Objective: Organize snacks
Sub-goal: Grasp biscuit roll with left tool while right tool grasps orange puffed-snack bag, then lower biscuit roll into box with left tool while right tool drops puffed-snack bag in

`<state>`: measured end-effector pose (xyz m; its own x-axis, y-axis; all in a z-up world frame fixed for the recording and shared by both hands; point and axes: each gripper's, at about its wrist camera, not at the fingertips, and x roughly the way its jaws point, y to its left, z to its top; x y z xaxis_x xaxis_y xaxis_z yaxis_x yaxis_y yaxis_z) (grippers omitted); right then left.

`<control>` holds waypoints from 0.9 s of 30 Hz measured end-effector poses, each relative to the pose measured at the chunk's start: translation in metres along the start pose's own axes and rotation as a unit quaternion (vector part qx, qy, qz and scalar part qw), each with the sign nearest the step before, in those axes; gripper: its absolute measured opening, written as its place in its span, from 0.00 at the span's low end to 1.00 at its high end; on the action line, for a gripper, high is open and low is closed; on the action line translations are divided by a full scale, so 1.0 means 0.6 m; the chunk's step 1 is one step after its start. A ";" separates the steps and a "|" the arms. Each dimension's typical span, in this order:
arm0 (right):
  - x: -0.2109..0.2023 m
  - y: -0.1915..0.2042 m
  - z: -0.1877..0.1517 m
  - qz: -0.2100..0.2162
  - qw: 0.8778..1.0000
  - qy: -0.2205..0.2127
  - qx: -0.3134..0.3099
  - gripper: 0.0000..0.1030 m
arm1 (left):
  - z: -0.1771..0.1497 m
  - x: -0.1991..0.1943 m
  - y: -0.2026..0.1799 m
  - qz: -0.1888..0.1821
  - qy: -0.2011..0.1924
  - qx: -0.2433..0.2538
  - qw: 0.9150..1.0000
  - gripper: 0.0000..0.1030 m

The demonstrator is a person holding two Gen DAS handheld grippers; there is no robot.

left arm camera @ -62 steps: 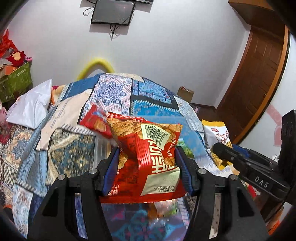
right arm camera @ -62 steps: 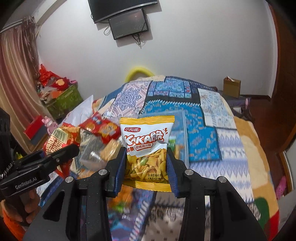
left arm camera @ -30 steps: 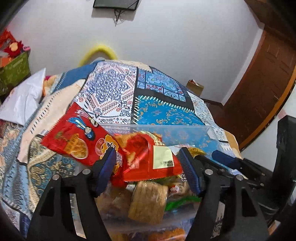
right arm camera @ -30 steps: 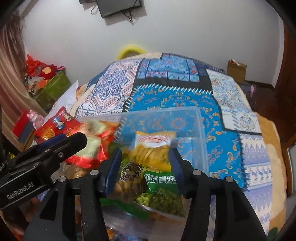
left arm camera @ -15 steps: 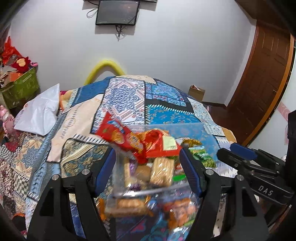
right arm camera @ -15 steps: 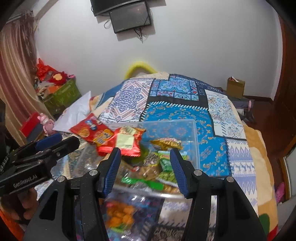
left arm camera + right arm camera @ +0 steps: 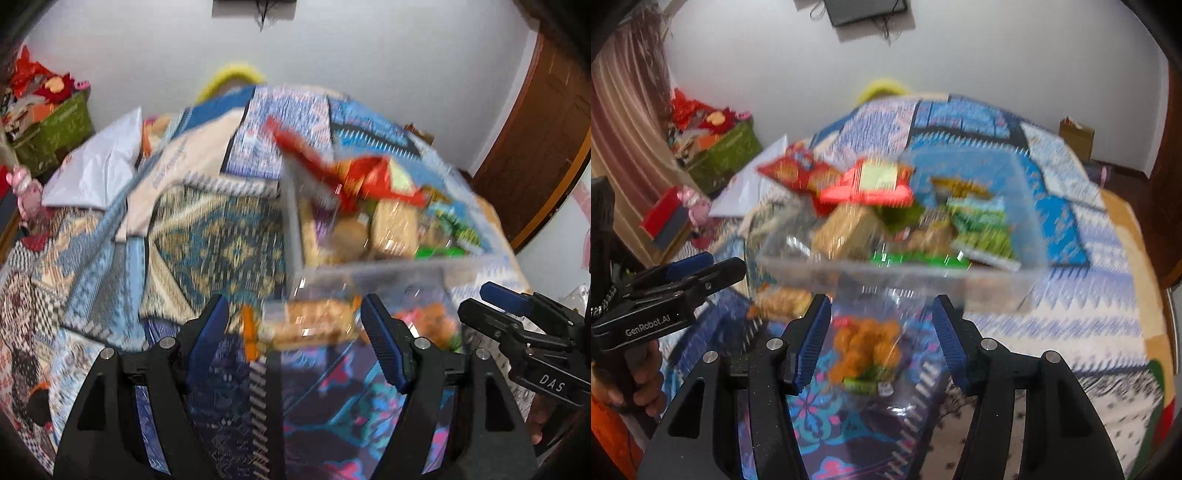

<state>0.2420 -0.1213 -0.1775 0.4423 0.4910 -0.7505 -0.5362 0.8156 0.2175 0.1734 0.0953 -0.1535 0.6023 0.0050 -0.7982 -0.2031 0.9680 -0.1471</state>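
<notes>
A clear plastic bin sits on the patterned bed, filled with several snack bags. Red bags lie on top, one hanging over the left rim. Green and yellow bags lie at its right side. A packet of orange snacks and a biscuit packet show through the near wall. My left gripper is open and empty in front of the bin. My right gripper is open and empty, close to the bin's near wall. Both views are blurred.
A white pillow lies on the bed's left side. A green crate with red items stands by the wall at the left. A wooden door is at the right. A small cardboard box stands beyond the bed.
Both grippers let go of their snack bags into the bin, then pulled back. Since half a second ago, both views have shifted sideways and blurred; the grippers stay open.
</notes>
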 end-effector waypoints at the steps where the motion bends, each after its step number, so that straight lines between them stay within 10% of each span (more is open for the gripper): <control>1: 0.012 0.002 -0.006 0.002 1.000 0.010 0.000 0.52 | -0.007 0.007 0.003 -0.001 0.008 -0.001 1.000 0.71; 12: 0.088 0.010 -0.033 0.012 0.997 0.072 -0.006 0.56 | -0.024 0.065 -0.002 -0.009 0.040 0.009 0.999 0.80; 27: 0.050 -0.027 -0.044 0.013 0.999 0.046 0.009 0.46 | -0.015 0.144 -0.024 -0.005 0.064 0.009 0.998 0.94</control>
<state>0.2449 -0.1276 -0.2200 0.3592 0.4830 -0.7985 -0.5330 0.8085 0.2493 0.2214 0.0795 -0.2255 0.5003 -0.0349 -0.8651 -0.1827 0.9724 -0.1449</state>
